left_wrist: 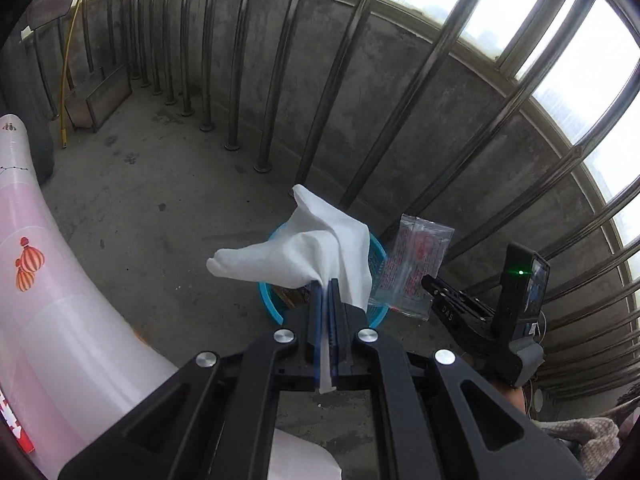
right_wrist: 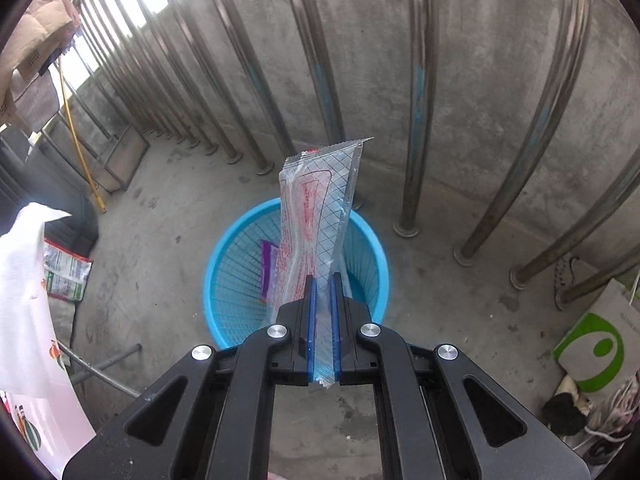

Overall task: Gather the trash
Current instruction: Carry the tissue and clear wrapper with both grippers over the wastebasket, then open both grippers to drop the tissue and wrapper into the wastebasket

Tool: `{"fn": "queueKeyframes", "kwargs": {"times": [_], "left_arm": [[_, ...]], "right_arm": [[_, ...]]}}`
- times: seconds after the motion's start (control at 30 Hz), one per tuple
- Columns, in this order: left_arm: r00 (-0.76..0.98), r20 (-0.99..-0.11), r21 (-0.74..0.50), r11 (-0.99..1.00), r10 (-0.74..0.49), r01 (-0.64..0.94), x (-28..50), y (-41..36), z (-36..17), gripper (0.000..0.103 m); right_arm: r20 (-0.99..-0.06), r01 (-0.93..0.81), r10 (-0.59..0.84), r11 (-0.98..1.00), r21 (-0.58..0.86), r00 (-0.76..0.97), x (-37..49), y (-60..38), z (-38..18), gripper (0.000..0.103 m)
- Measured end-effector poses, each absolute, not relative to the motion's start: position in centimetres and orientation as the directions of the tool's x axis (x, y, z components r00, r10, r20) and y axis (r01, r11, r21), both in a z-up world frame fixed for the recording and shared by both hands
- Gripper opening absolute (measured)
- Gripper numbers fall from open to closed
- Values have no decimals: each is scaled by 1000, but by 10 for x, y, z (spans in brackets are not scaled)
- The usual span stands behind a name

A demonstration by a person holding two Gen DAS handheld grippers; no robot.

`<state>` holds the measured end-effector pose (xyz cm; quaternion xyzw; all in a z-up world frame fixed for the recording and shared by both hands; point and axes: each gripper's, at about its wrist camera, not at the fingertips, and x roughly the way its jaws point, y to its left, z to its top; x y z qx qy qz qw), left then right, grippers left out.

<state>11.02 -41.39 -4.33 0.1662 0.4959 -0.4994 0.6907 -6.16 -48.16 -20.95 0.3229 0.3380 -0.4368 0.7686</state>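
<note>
tissue (left_wrist: 304,248) clamped, wrapper (right_wrist: 316,216) clamped, above basket (right_wrist: 224,256)

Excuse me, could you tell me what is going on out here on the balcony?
A person is collecting trash with a handheld gripper in each hand. The left gripper is shut on a white tissue, and the right gripper is shut on a clear plastic wrapper with red print. Both are held above a blue mesh wastebasket on the concrete floor, which already holds a purple item.

Steel railing bars (right_wrist: 418,92) front a concrete wall (right_wrist: 376,40), yellow pole (left_wrist: 66,80) leaning nearby
</note>
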Motion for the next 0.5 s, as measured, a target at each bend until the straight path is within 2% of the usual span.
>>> {"fn": "queueKeyframes", "kwargs": {"times": [0.2, 0.27, 0.33, 0.37, 0.4, 0.5], "left_arm": [[-50, -901, -248, 415, -432, 875, 98, -492, -105, 3], [-30, -927, -199, 424, -373, 884, 95, -512, -127, 5], [-43, -945, -184, 414, -325, 891, 90, -530, -146, 26], [-35, -949, -169, 414, -312, 895, 89, -536, -154, 43], [3, -953, -131, 422, -302, 897, 89, -541, -159, 46], [36, -945, -119, 441, -326, 890, 96, -539, -154, 46]], "right_arm": [[-812, 902, -434, 358, 243, 391, -73, -498, -222, 5], [-813, 899, -420, 348, 266, 403, -73, -505, -229, 6], [-818, 884, -376, 350, 309, 435, -67, -516, -243, 8], [-823, 878, -352, 349, 327, 446, -64, -521, -251, 10], [-832, 876, -328, 348, 333, 447, -59, -527, -260, 10], [-852, 860, -235, 340, 380, 469, -46, -541, -287, 27]]}}
